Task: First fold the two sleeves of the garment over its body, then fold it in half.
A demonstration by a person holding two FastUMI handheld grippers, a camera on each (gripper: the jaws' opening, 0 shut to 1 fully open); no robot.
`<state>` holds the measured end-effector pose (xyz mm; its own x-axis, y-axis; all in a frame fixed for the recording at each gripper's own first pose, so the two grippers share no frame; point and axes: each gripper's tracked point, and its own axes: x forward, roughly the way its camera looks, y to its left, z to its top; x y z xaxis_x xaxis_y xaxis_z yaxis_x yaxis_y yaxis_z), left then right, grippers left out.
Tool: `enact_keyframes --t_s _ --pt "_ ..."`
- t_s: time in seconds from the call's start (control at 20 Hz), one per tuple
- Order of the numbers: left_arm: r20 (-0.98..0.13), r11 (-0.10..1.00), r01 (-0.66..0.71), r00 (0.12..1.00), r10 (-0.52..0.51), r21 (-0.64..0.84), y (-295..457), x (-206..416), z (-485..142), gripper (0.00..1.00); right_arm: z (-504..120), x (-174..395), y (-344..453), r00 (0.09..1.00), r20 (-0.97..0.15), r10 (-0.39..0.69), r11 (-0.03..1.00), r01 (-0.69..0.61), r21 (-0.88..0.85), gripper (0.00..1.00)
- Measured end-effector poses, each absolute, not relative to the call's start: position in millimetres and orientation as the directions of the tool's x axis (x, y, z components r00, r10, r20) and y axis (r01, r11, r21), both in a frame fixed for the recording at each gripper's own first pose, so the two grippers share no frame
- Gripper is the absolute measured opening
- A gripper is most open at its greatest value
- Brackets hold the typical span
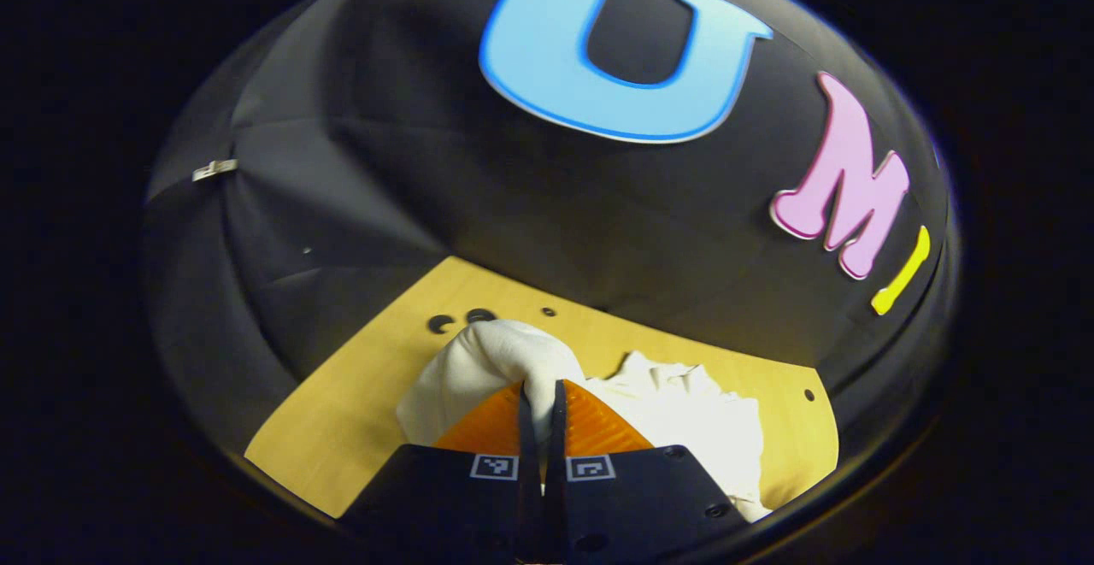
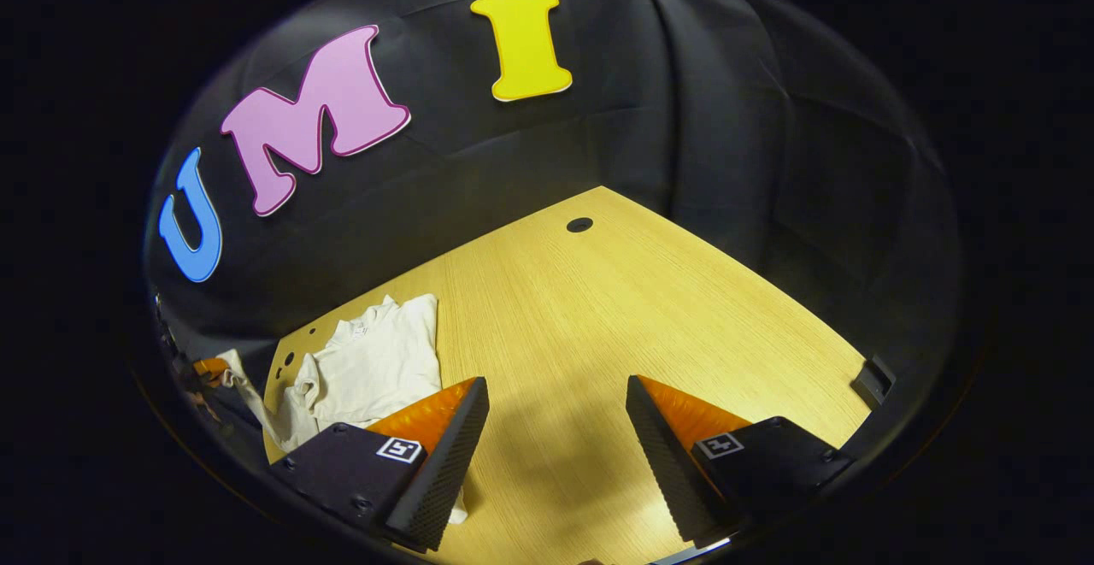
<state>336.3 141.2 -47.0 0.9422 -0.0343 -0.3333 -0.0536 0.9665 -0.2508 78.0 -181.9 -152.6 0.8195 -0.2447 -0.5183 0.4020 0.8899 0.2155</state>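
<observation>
Left gripper (image 1: 540,403): jaws nearly closed, pinching a bunched fold of white cloth between them. The cloth rises in a rounded hump just ahead of the tips. Judged to be a sleeve (image 1: 487,360) of the garment, lifted off the surface; which sleeve cannot be told.

Garment (image 2: 376,360): white, short-sleeved, lying largely flat near the back edge of the surface, close under the booth wall. In the right gripper view one end of it trails up and away toward the far gripper at the picture's left edge. In the left gripper view the body (image 1: 692,411) lies rumpled just beyond and beside the pinched fold.

Right gripper (image 2: 555,437): jaws wide apart, holding nothing, poised above bare wood well apart from the garment.

Surface (image 2: 615,308): pale wood, with small round holes near the back edge.

Step in hand, as judged: first sleeve fold, not yet laid.

Handling notes:
- Carry the pinched sleeve across the body low and level, so the cloth lays down without dragging the garment.
- Release only once the sleeve lies inside the body's outline.
- The right gripper could pin the body near the shoulder to stop it shifting.
- Risk: the bunched grip may leave a crumpled rather than a flat fold.
</observation>
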Motion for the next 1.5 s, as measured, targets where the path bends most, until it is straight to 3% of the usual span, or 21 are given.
enact_keyframes --t_s 0.3,0.5,0.75,0.95,1.15,1.5 --pt "-0.305 0.958 0.170 0.922 -0.237 -0.232 0.4 368.7 -39.8 0.06 -167.9 70.2 -176.4 0.806 -0.549 -0.221 0.889 0.398 0.225 0.99" --pt "-0.328 0.916 0.315 0.862 -0.386 -0.248 -95.0 376.7 -51.7 0.06 -178.8 68.9 -166.4 0.798 -0.573 -0.189 0.895 0.380 0.234 0.99" --pt "-0.396 0.889 0.401 0.796 -0.457 -0.219 -177.4 381.7 -91.8 0.07 -180.9 69.3 -167.3 0.792 -0.584 -0.179 0.900 0.372 0.229 0.99" --pt "-0.446 0.875 0.419 0.753 -0.483 -0.241 -211.1 375.0 -118.5 0.24 -191.7 66.7 -171.9 0.764 -0.616 -0.192 0.891 0.399 0.216 0.99" --pt "-0.424 0.870 0.439 0.760 -0.493 -0.224 -197.6 354.5 -118.1 0.96 -196.6 69.7 -160.8 0.759 -0.627 -0.173 0.889 0.394 0.231 0.99" --pt "-0.487 0.938 0.312 0.803 -0.344 -0.149 -67.9 277.3 -141.1 0.98 -217.3 79.6 -94.3 0.730 -0.683 -0.020 0.924 0.274 0.266 0.99"
